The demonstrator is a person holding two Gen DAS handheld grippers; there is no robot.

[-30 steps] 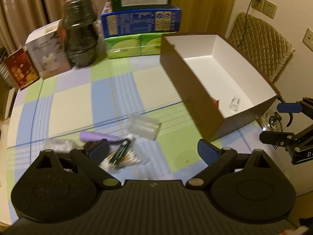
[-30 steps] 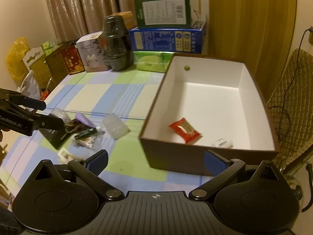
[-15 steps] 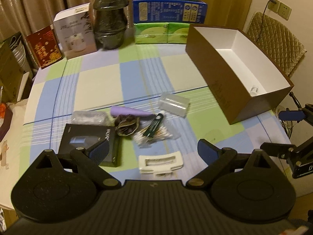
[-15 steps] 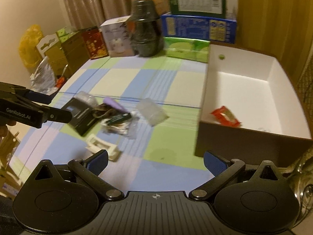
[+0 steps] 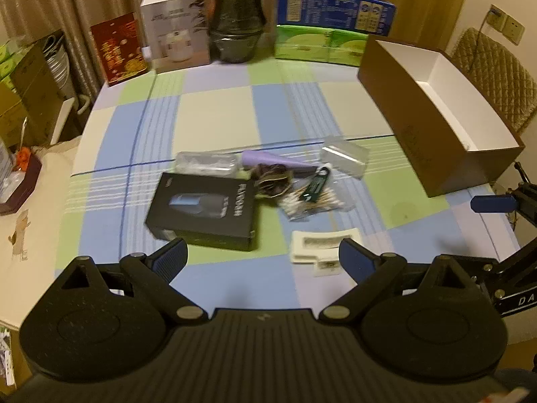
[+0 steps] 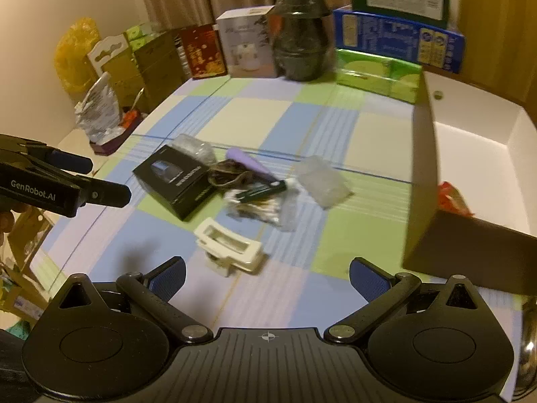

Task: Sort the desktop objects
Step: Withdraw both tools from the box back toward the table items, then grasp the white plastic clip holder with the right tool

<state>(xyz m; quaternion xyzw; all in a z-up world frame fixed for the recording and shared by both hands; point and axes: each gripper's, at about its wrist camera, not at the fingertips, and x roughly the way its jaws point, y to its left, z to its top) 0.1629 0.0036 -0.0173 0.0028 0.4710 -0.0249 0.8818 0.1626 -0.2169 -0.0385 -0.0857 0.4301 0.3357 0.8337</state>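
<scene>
Desktop clutter (image 5: 268,188) is spread beside brown box (image 5: 433,134); left gripper (image 5: 263,258) and right gripper (image 6: 266,272) are held wide apart, nothing gripped.

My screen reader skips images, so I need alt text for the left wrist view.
The open left gripper hovers, holding nothing, over a checked tablecloth with a small clutter: a black product box, a bag of cotton swabs and a cream plastic clip. A brown cardboard box with a white interior stands open at right.
</scene>
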